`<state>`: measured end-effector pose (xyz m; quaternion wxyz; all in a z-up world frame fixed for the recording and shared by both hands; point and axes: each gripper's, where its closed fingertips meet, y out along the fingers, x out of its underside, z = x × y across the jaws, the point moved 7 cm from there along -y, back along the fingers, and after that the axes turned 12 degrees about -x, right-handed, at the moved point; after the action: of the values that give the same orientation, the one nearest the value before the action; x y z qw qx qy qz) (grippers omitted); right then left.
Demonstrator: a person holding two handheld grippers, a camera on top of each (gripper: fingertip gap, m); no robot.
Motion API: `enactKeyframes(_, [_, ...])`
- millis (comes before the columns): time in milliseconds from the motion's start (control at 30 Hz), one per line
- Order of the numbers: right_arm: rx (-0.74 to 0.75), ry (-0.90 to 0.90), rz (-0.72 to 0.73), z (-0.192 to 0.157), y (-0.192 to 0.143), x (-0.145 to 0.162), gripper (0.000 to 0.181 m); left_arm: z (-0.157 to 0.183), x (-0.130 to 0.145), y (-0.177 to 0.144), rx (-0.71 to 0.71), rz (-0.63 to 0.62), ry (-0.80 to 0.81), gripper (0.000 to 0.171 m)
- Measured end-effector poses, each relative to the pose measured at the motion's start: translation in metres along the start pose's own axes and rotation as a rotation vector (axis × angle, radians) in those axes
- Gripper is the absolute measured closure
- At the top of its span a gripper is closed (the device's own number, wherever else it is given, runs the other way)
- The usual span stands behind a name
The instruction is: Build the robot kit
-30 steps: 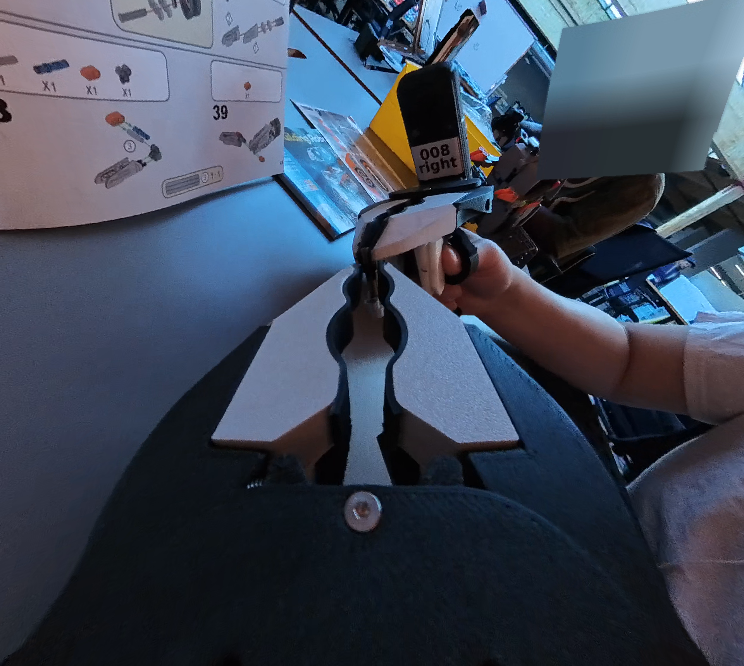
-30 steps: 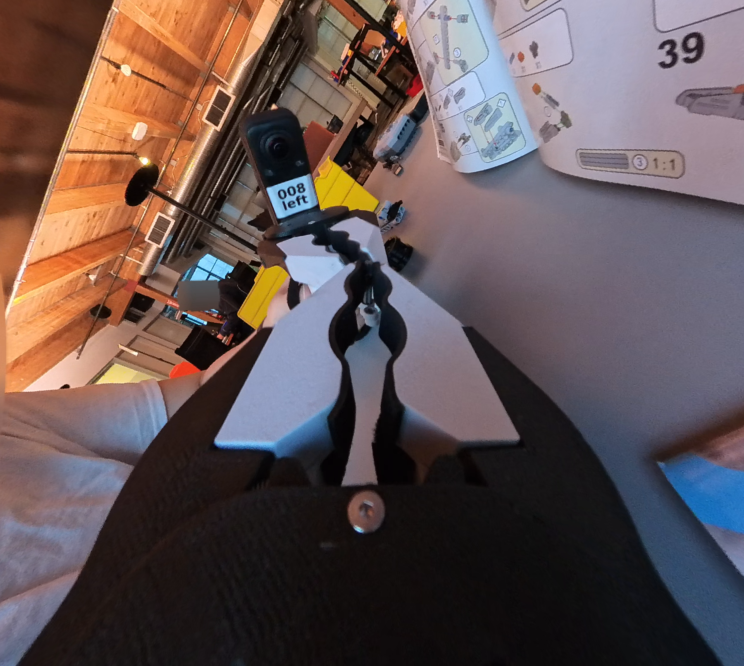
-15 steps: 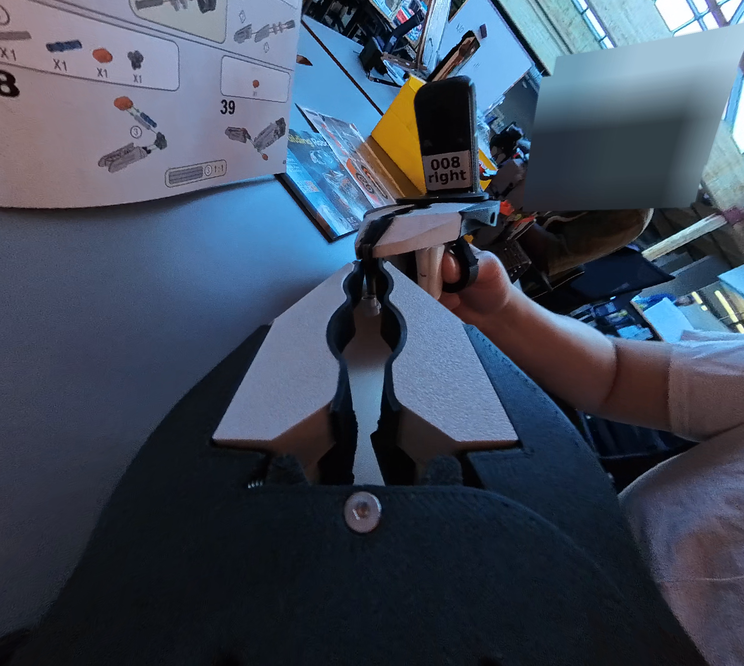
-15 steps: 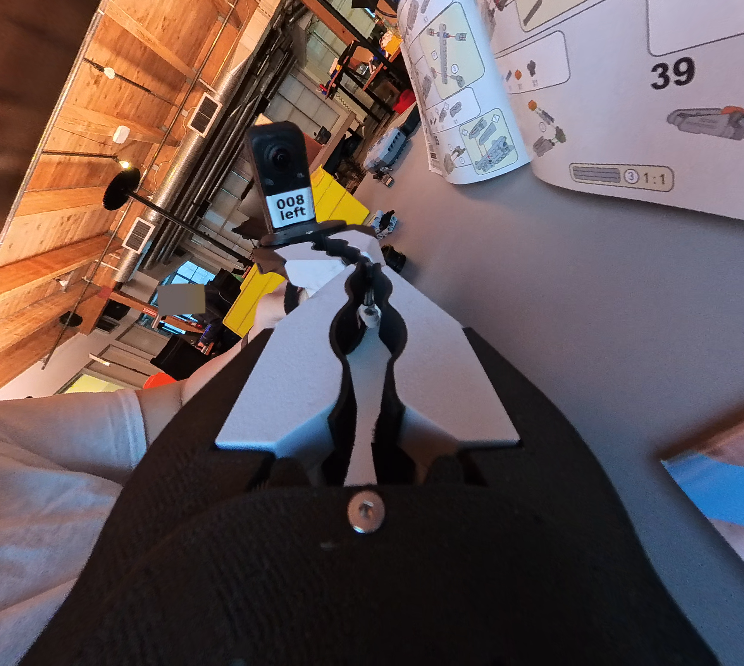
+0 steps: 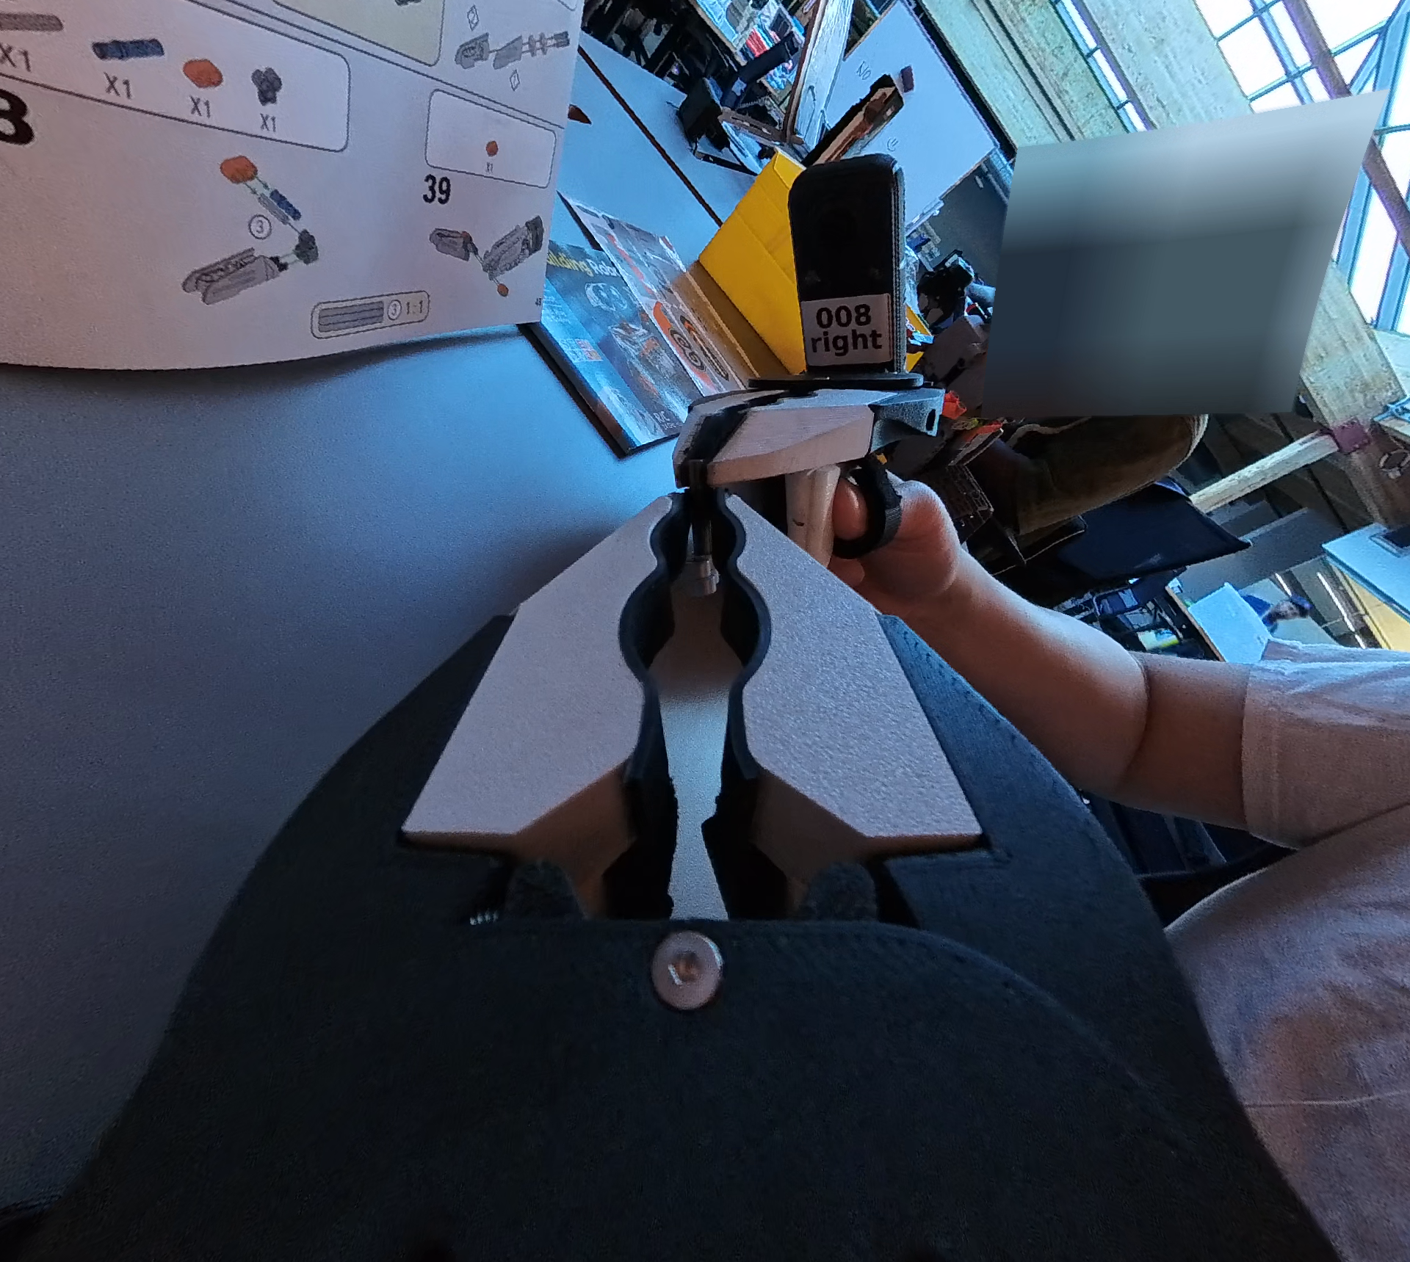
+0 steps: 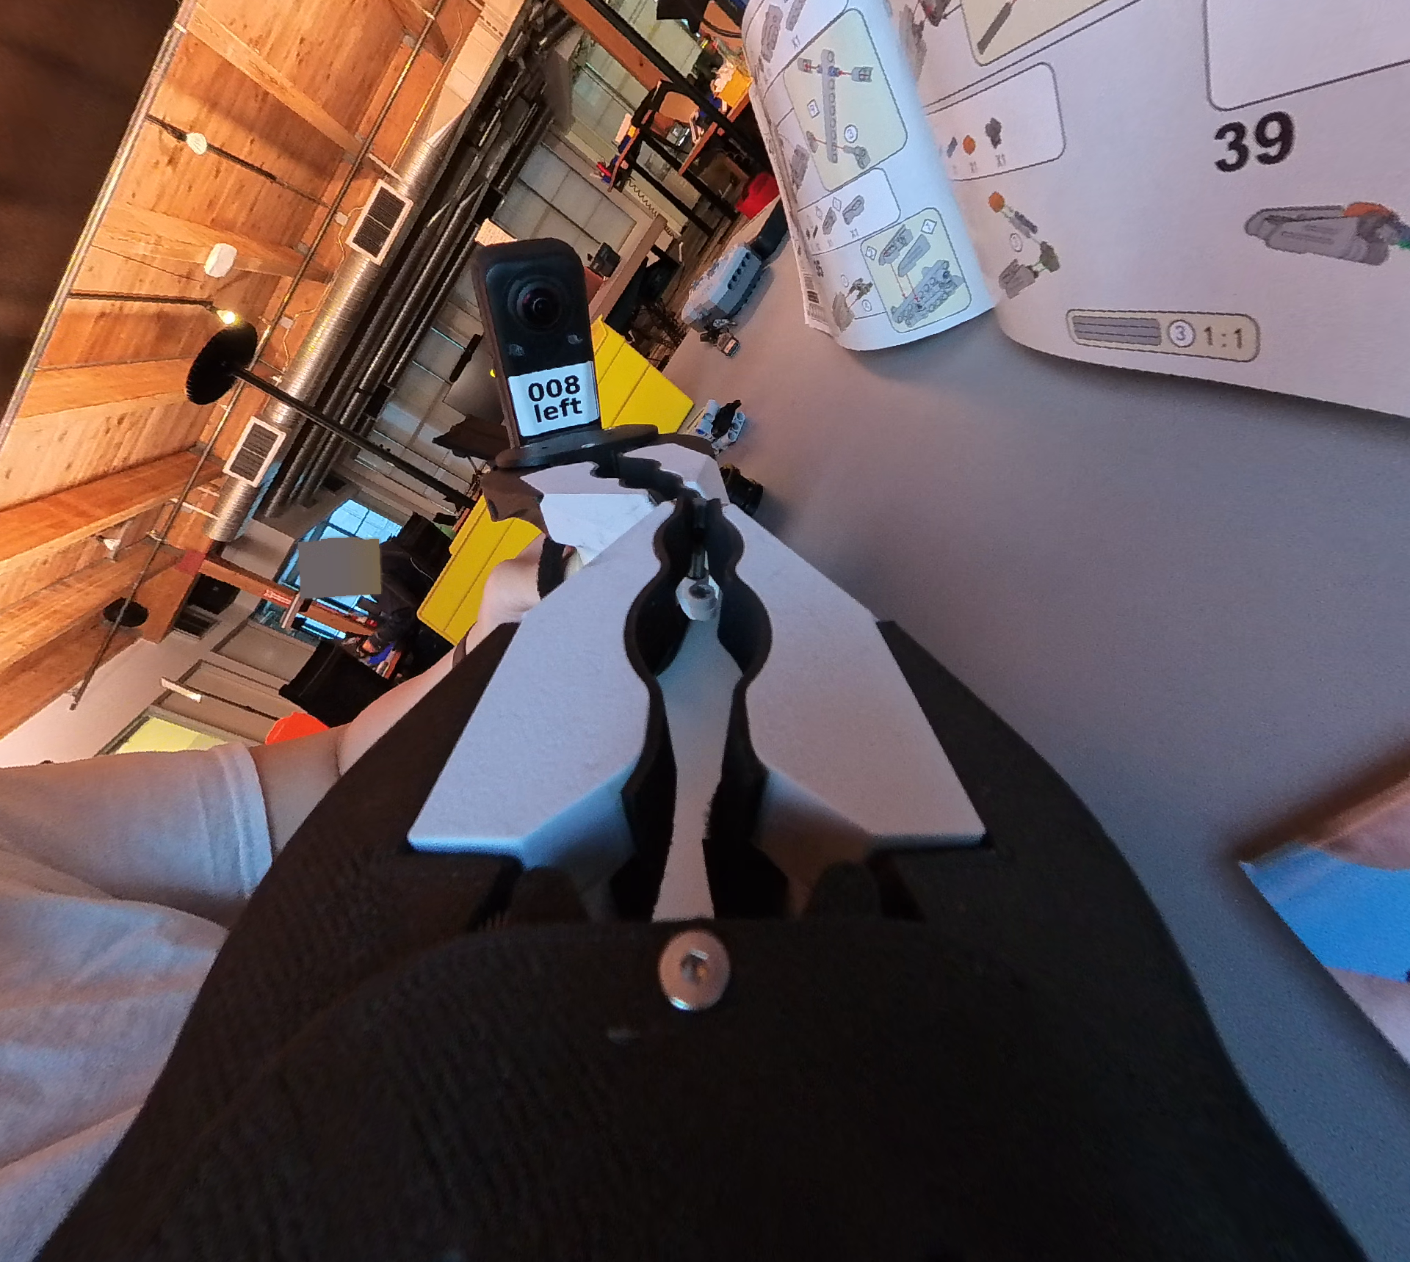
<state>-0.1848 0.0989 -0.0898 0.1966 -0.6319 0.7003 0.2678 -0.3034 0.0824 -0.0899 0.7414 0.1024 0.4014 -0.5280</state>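
While the two grippers meet tip to tip above the worktop [image 5: 229, 539], each is clenched on a thin dark pin [image 5: 696, 524]. In the left wrist view the left gripper [image 5: 694, 512] has its jaws pinched on the pin at their very ends. A pale bush [image 5: 700, 573] on the pin sits free in the first hollow behind them. The right gripper [image 5: 690, 463] comes in from the side and nips the pin's far end, with a hand [image 5: 900, 546] on its grip. The right wrist view shows the same in reverse. The right gripper [image 6: 698, 516] is closed on the pin [image 6: 698, 550], with a white bush [image 6: 700, 596] in its hollow and the left gripper [image 6: 687, 501] at the far end.

I judge both holds to be slight, tips only on a round shaft. The grippers want to be held in line with the pin, squeezed evenly, and spared any sideways twist that could roll it out.

Beyond lie an open booklet [image 5: 267, 119], a leaflet [image 5: 626, 325] and a yellow box [image 5: 755, 264]. Small parts [image 6: 721, 421] lie near the box.

Where the jaws cross, the pin's middle is hidden. I cannot tell whether the two bushes sit on one pin or on two joined pieces. A blue thing [image 6: 1327, 913] is cut off at the edge of the right wrist view. The small parts are too far off to name.
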Motion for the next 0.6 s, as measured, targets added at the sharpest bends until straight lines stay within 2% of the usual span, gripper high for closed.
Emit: enactKeyframes(600, [0.005, 0.0, 0.008, 0.0003, -0.0008, -0.0007, 0.179, 0.0, 0.0003, 0.0006, -0.006, 0.003, -0.003, 0.167])
